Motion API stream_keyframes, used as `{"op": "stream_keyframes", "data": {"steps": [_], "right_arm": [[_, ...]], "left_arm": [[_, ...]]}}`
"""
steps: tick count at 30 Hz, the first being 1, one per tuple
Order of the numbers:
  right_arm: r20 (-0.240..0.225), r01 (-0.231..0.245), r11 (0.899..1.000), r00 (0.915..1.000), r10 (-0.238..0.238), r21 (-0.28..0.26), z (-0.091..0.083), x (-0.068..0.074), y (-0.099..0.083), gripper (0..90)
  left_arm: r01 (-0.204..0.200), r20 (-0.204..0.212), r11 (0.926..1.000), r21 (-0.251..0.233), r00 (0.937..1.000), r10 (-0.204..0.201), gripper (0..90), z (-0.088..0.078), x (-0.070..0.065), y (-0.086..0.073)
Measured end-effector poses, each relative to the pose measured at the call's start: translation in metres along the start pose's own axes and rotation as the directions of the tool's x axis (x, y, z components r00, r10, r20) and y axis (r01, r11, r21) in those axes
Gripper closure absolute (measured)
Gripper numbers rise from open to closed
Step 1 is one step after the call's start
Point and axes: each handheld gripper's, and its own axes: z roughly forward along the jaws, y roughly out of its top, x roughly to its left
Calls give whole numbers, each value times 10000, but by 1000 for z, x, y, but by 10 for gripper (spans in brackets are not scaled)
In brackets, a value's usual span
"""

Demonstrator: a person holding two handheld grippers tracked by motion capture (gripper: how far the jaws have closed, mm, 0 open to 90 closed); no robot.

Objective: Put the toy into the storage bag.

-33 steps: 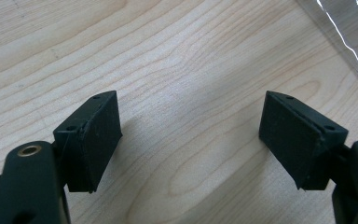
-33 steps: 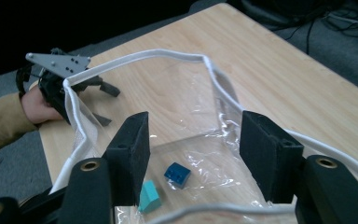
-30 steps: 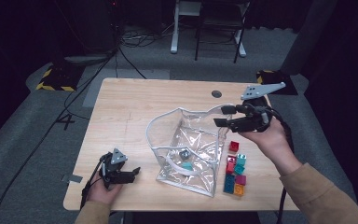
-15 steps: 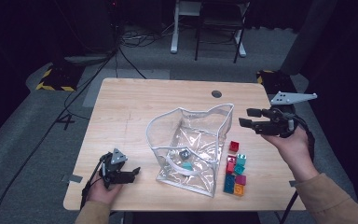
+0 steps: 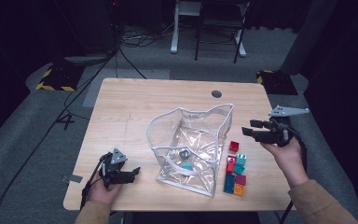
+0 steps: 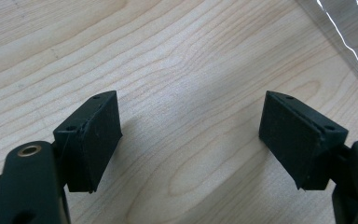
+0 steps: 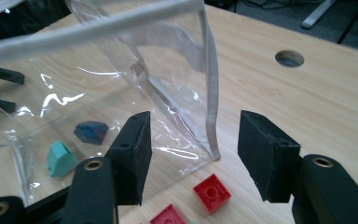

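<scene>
1. The right gripper [image 5: 253, 130] hangs with its jaws parted and nothing between them. A second ago it was over the bag's far rim; it has since swung out to the right and come down, and now sits at about 3 o'clock from the bag, above the table's right edge.

2. In the right gripper view the red brick [image 7: 211, 192] lies just below and between the jaws, on the wood close to the bag's corner seam. I judge that brick to be the next pick.

3. The left gripper [image 5: 129, 174] rests at 7 o'clock on the table, jaws wide apart over bare wood, holding nothing. It has not shifted over the same second.

4. The clear plastic bag [image 5: 214, 135] stands open at mid-table, unmoved, with a teal brick [image 5: 187, 165] and a dark blue brick [image 5: 184, 153] already inside.

5. The cluster of bricks [image 5: 236, 173] still outside lies at 4 to 5 o'clock of the bag, touching or just beside its right wall.

6. Room: the bricks sit near the front-right table edge [image 5: 275, 186], and the floppy bag wall crowds the approach from the left. The far half of the table [image 5: 168, 100] is free.
</scene>
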Motion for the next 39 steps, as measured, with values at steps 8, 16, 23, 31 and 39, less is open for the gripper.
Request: {"op": "stream_keyframes", "data": {"steps": [8, 16, 23, 31, 39], "right_arm": [[150, -358, 9983, 9993, 351, 462, 30, -9, -28, 444], [246, -526, 9921, 9984, 501, 1135, 56, -16, -49, 444], [249, -285, 9838, 9994, 245, 1771, 76, -21, -61, 450], [188, -71, 9743, 9998, 30, 2250, 91, -25, -67, 463], [446, -25, 9637, 9990, -98, 2671, 101, -25, -72, 538]], "left_arm": [[-10, 3, 10000, -3, 10000, 10, 212, 0, 0, 0], [-32, -13, 10000, -1, 10000, 32, 212, 0, 0, 0], [-30, -9, 10000, 4, 10000, 30, 212, 0, 0, 0], [-34, -5, 10000, 2, 10000, 34, 212, 0, 0, 0], [-5, -4, 10000, -6, 10000, 5, 212, 0, 0, 0]]}}
